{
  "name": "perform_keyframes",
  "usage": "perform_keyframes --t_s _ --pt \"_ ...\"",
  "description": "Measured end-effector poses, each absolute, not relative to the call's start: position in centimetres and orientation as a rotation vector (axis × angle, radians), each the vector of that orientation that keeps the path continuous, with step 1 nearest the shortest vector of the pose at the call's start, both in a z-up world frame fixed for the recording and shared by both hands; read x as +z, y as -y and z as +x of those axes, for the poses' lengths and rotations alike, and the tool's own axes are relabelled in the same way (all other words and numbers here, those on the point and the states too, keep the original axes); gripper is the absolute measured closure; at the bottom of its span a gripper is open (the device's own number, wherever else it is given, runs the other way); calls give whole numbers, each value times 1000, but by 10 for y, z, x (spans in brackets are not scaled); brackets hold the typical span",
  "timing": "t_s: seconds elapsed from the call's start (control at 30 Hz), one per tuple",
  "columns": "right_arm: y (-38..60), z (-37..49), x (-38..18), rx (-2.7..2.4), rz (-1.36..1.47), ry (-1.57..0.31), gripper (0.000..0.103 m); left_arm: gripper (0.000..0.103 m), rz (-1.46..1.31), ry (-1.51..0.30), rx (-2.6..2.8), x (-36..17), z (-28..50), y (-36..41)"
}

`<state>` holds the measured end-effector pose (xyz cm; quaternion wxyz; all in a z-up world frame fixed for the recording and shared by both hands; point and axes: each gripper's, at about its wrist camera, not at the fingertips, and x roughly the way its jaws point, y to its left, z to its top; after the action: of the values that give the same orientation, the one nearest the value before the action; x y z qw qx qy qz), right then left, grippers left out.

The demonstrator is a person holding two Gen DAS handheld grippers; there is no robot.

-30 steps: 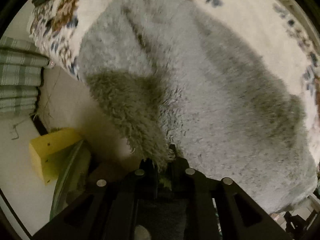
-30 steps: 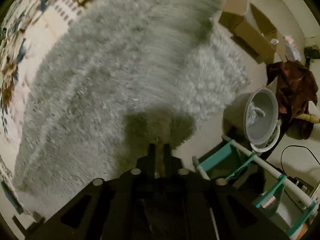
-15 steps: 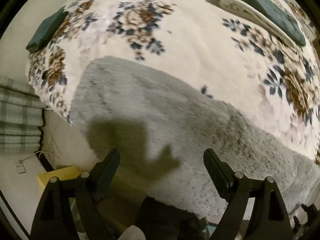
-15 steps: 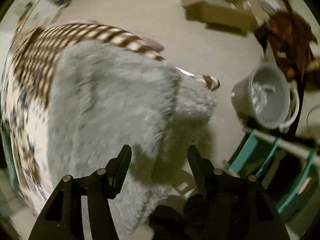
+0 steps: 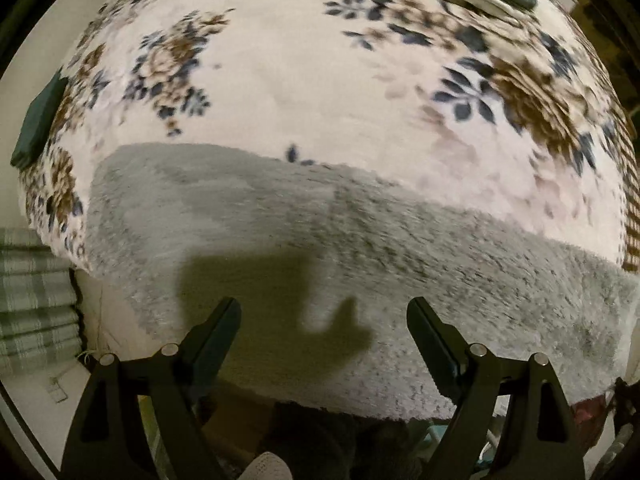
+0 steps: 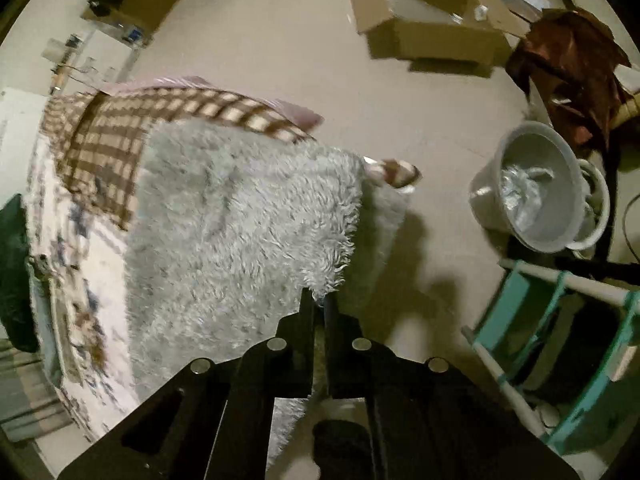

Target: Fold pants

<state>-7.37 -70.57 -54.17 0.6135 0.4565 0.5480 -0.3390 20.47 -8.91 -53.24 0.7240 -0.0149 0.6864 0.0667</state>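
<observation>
floral bed (image 5: 320, 92) | pants (image 5: 400, 248) ahead of spread left hand-held gripper (image 5: 324, 312)

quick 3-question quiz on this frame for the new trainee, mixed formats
1. True or false: the left hand-held gripper is open above the grey fluffy pants.
2. What is the right hand-held gripper shut on? A) the checked cloth B) an edge of the pants C) the bucket
3. Fill in: the pants lie on a ____-patterned blanket.

Key
1. True; its fingers are spread and hold nothing.
2. B
3. flower
</observation>
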Motion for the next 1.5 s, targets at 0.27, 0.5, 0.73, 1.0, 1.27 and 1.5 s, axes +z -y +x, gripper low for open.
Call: perform_keyframes --t_s 0.27,0.5,0.73,1.0,1.27,1.5 --pt "703 -52 -565 -737 961 -1470 63 18 -15 -1538 111 -538 204 93" --pt "727 40 -524 -645 816 -1285 55 18 10 -1522 116 -546 209 91" --pt "747 114 -578 -561 753 -1416 56 18 98 -1439 130 -554 219 115" --pt "720 84 -533 -514 769 -1332 35 18 -21 -1514 254 -564 195 63" --pt "603 5 -526 -363 923 -1374 28 18 -301 -1473 537 -541 133 -77" --pt "485 -10 -567 -278 929 -1484 28 18 -647 -1426 663 -579 104 -190"
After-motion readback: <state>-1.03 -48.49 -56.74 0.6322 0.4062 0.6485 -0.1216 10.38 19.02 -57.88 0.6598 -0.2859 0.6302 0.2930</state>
